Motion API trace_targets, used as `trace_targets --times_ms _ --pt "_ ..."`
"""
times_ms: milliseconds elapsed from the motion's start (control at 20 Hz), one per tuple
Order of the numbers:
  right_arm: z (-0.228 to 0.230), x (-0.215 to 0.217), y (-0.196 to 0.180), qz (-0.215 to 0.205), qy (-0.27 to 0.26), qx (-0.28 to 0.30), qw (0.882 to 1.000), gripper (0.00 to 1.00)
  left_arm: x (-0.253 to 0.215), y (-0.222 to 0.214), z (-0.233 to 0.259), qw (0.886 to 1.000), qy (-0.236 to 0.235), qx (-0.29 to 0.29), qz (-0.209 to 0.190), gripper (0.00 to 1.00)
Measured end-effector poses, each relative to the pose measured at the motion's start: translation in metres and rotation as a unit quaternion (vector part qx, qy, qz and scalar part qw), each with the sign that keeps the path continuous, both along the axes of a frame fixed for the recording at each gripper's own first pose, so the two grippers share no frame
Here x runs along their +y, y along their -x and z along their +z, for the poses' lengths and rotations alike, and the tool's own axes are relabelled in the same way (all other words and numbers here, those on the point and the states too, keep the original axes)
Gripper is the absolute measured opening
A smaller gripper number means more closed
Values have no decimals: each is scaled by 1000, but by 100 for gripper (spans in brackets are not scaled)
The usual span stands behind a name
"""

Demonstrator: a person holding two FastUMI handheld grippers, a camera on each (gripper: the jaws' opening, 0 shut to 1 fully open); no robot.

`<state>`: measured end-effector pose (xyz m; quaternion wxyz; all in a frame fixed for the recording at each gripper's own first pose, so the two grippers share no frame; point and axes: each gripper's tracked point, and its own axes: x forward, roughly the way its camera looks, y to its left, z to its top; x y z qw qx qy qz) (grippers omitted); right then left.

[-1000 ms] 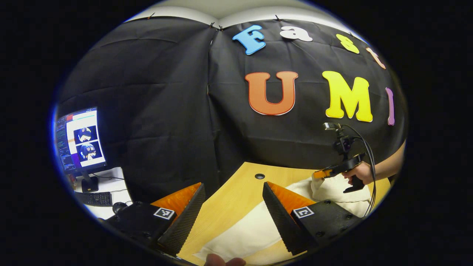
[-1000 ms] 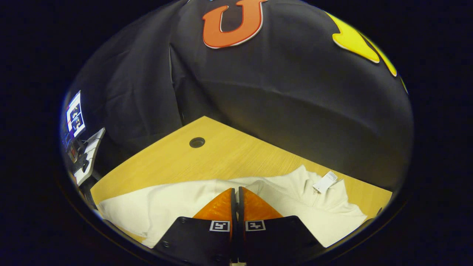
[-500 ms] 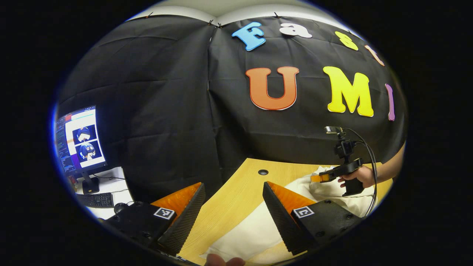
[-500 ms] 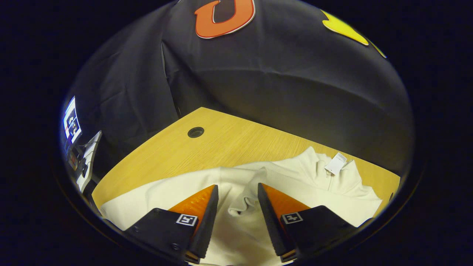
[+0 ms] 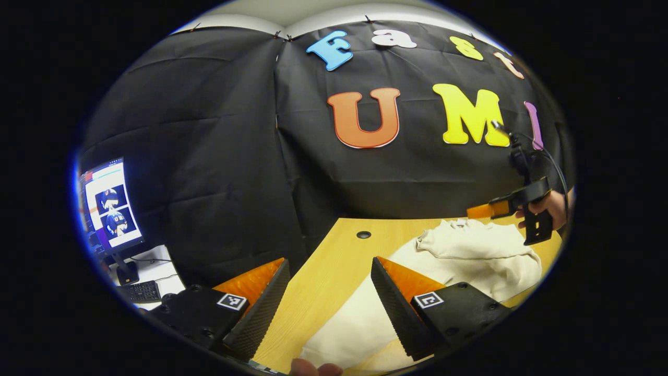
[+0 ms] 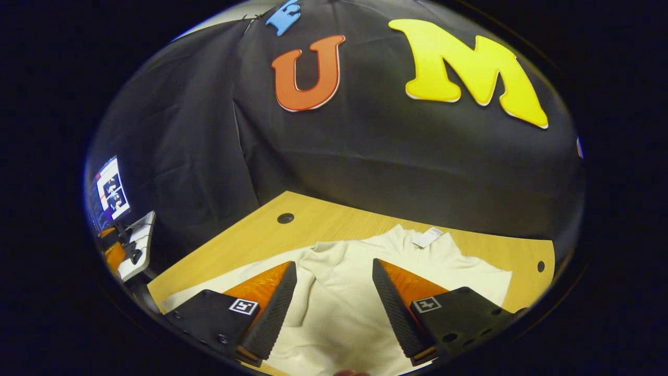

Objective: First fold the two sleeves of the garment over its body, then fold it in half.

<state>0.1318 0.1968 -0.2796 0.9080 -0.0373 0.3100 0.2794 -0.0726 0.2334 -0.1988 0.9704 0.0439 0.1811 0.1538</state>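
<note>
You're getting dim, even light from overhead; the wooden table is showing sharp with soft shadows. The lit monitor is glaring slightly, and the fisheye edges are bending and darkening.

The sweatshirt under the right gripper looks like soft, matt cream cloth, thick and a bit fleecy. Desk ahead of it is smooth light wood-grain, low sheen. Gripper fingers have rough ribbed faces.
</note>
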Motion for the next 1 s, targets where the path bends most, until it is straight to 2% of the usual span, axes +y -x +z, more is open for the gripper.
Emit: trace_targets --times_ms 100,250,450,650,850,1000 --pt "21 -14 20 4 -2 -20 1000 96 1 14 -10 1000 -6 8 -4 100" --pt "45 -34 51 21 -1 -28 999 94 1 38 -38 999 -15 43 -19 100" --pt "63 -66 75 18 5 -33 999 96 -2 72 -85 993 -16 107 -47 100" --pt "59 -91 92 16 33 -31 999 96 5 104 -138 985 7 169 -45 100" --pt "56 -94 102 3 24 -10 1000 94 14 116 -171 977 21 204 -53 100" --pt "57 -89 108 6 23 -8 1000 96 19 123 -191 970 33 230 -65 100"
